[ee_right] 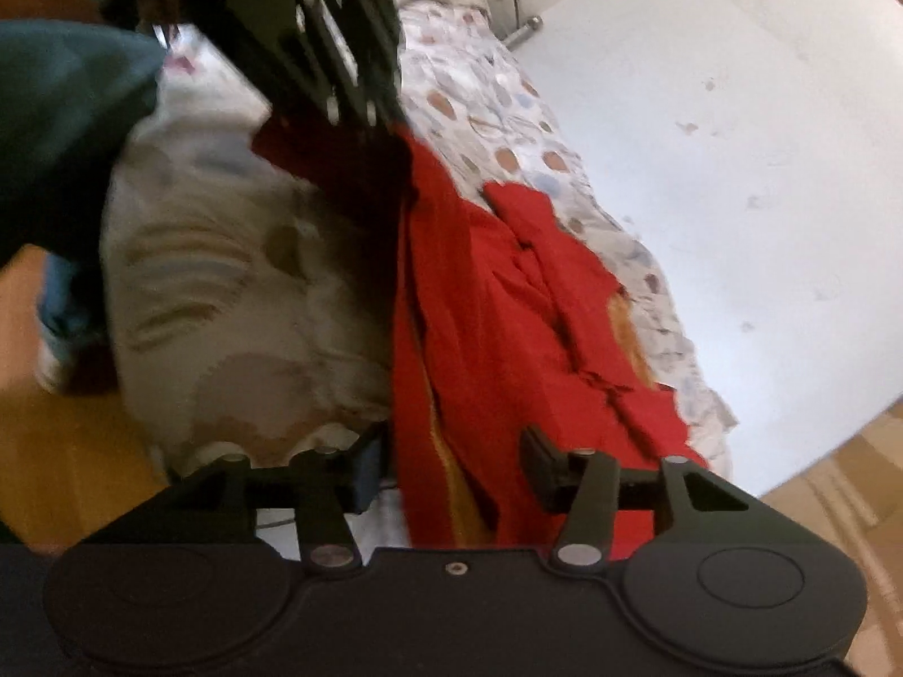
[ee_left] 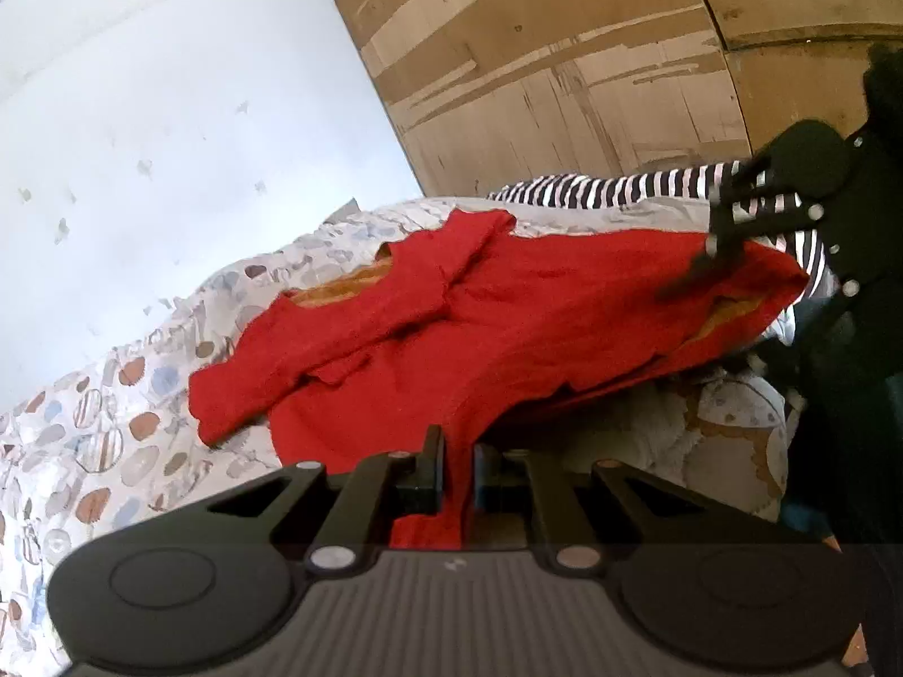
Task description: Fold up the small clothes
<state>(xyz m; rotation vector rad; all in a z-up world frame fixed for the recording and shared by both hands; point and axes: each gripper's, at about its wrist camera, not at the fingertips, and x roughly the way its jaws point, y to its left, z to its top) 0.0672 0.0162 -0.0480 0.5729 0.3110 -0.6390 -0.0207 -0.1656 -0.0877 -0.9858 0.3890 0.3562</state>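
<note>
A red garment (ee_left: 480,304) with an orange lining lies spread on a patterned bedspread (ee_left: 113,423). My left gripper (ee_left: 457,474) is shut on the garment's near edge, with red cloth pinched between the fingers. In the right wrist view the same red garment (ee_right: 508,327) runs away from the camera. My right gripper (ee_right: 451,468) has its jaws wide apart, with the garment's edge lying between them. The right gripper also shows in the left wrist view (ee_left: 711,248) at the garment's far corner. The left gripper also shows in the right wrist view (ee_right: 350,113), blurred.
A black-and-white striped garment (ee_left: 621,189) lies behind the red one. A cardboard box (ee_left: 564,56) stands at the back. A white wall (ee_left: 169,113) borders the bed. A wooden floor (ee_right: 56,462) and a person's legs (ee_right: 56,141) show beside the bed.
</note>
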